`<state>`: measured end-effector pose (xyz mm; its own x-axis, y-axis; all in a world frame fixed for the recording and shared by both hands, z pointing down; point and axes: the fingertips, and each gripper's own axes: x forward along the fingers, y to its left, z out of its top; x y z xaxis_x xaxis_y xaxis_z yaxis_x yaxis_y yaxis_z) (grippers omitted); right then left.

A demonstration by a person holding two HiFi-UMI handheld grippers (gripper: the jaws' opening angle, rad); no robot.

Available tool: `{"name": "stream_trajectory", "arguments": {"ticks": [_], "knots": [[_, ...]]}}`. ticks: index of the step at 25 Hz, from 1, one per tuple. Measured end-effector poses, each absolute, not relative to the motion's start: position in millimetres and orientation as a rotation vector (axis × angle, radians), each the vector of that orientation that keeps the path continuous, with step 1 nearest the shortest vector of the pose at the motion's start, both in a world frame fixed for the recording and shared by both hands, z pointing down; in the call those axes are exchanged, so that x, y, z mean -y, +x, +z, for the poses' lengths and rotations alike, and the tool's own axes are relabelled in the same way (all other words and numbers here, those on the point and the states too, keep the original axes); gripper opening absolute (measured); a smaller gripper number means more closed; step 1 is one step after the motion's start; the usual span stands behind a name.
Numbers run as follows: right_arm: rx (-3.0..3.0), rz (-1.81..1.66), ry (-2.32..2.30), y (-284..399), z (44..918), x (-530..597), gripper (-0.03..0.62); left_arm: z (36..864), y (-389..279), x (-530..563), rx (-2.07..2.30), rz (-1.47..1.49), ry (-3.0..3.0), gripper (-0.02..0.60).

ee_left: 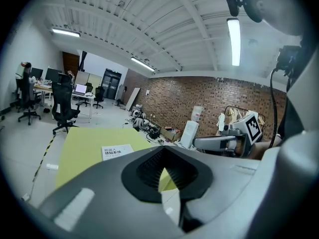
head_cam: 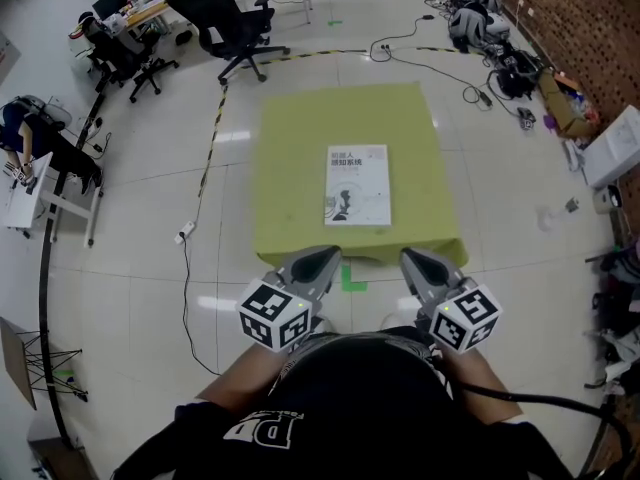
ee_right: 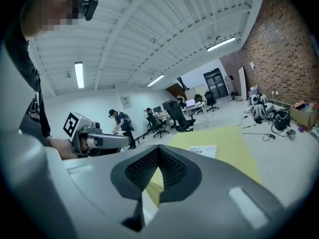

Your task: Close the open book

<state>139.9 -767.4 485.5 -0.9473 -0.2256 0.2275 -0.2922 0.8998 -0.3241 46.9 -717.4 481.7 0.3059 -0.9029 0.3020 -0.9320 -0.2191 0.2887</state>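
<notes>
The tablecloth [head_cam: 290,168] looks matt fabric, the book [head_cam: 357,184] smooth paper, the floor [head_cam: 150,248] glossy tile.

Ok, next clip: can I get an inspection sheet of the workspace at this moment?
Surface: table under a yellow-green cloth, flat.
Job's things: book lies cover up near the table's middle, apparently already closed.
Clutter: nothing seen on the cloth.
Grippers: left gripper and right gripper both shut, empty, held short of the table.
Cables: black cable on the floor left of the table; cable tangle beyond it.
Surroundings: office chairs, brick wall, person at a desk.
</notes>
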Motion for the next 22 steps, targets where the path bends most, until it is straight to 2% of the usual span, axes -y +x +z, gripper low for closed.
{"name": "stream_trajectory", "arguments": {"ticks": [10,22], "knots": [[2.876,0.523,0.394,121,483,763,0.006,477,18,717,1.679,0.063,2.157,0.008],[2.872,0.514,0.371,114,483,764,0.006,476,19,715,1.681,0.056,2.153,0.008]]}}
